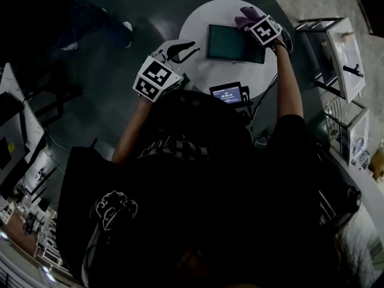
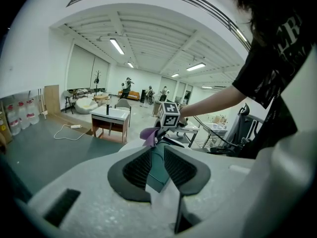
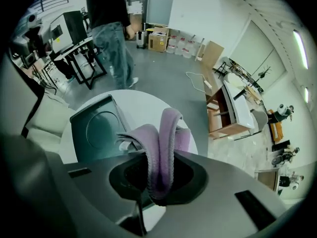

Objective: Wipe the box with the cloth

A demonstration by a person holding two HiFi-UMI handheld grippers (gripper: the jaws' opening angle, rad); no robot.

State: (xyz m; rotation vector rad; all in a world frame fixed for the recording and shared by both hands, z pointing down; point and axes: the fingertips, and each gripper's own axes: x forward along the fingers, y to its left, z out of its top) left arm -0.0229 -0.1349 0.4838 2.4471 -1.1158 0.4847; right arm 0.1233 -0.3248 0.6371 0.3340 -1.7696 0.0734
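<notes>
Right gripper point(image 3: 157, 176) is clamped on the purple cloth point(image 3: 161, 143), a folded loop bulging out between its fingers, and it sits at the far right corner of the dark teal box point(image 1: 236, 43). The box lies flat on the round white table point(image 1: 198, 17), lid up. By the look of it, the wipe is only beginning: the cloth is at the corner, with the whole lid to cover.

Left gripper point(image 1: 182, 51) waits just beside the box's left edge, its fingers point(image 2: 138, 168) parted with nothing pinched. The box shows through the gap, though whether a finger touches it is hard to tell from here.

The next move likely calls for pressing the cloth flat and dragging it across the lid toward the left edge, with the left gripper steadying the box so it does not slide.

Room is modest. The box's right side lies near the table rim, and a small screen point(image 1: 228, 93) stands just on the person's side of it. Bare table lies to the left.
</notes>
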